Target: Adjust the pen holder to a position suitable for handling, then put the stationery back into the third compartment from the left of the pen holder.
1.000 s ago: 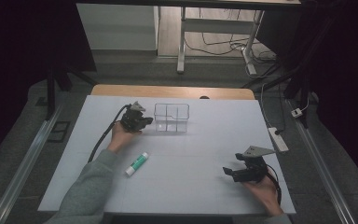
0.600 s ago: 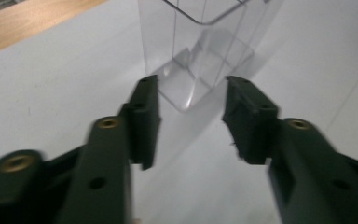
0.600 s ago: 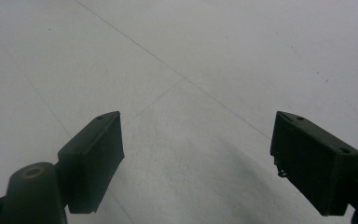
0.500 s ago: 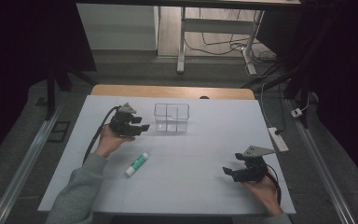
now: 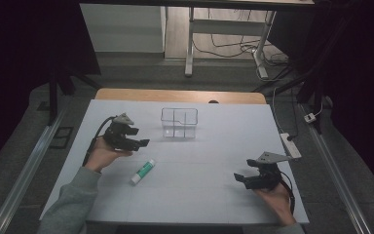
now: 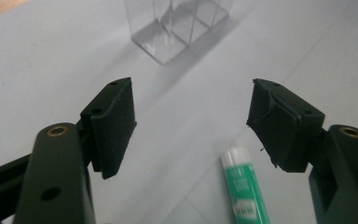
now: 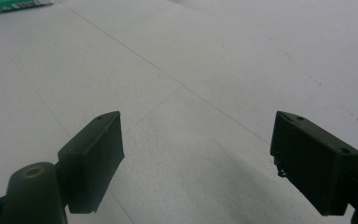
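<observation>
The white table (image 5: pixel 199 195) is lying under both claws. The clear divided box (image 5: pixel 179 123) is sitting just ahead of the left gripper (image 5: pixel 139 143), whose jaws are gaping wide and holding nothing. The right gripper (image 5: pixel 239 178) is likewise hanging wide open, empty. The green-and-white glue stick (image 5: pixel 142 171) is lying just below the left claw, well apart from the right.

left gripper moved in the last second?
Yes. The left gripper has pulled back from the clear box, toward the person and the glue stick; its jaws are open and empty.
</observation>
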Tool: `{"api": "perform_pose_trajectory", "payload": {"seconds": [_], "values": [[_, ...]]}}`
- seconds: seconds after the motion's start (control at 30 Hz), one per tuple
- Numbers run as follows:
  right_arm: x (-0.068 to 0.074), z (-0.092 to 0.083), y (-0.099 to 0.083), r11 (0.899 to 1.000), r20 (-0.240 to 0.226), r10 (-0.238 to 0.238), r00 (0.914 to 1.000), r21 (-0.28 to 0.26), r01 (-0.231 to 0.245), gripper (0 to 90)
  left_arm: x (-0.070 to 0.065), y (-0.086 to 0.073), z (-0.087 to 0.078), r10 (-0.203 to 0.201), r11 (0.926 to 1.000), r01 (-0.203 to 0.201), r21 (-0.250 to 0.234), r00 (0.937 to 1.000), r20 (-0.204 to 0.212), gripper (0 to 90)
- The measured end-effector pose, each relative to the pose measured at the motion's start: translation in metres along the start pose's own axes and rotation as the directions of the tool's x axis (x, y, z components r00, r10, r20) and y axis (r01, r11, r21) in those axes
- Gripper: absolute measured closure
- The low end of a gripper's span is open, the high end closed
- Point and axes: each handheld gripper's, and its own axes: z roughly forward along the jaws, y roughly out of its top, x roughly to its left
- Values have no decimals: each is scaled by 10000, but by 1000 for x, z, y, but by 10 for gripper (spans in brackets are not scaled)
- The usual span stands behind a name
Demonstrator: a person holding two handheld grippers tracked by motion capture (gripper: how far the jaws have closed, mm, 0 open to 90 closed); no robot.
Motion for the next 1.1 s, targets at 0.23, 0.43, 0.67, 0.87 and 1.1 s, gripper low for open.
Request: {"api": "perform_pose_trajectory", "payload": {"seconds": [0.23, 0.43, 0.67, 0.87, 1.1], "values": [[0, 0, 0, 10000, -19, -51, 10000, 3, 51, 164, -20, -18, -18, 263, 9996, -264, 99, 9996, 91, 291], [2, 1, 0, 9999, 8, -144, 9999, 89, 144, 164, -30, -32, -30, 183, 9996, -185, 236, 9998, 94, 278], [4, -1, -2, 9997, 54, -226, 9997, 138, 226, 164, -35, -38, -32, 266, 9961, -283, 839, 9994, 213, 279], [4, -3, -2, 9998, 84, -206, 9998, 71, 205, 164, -41, -40, -27, 419, 9911, -436, 1261, 9990, 163, 271], [4, -2, -2, 9997, 24, -221, 9998, 81, 221, 165, -46, -47, -23, 396, 9863, -422, 1592, 9990, 197, 271]]}}
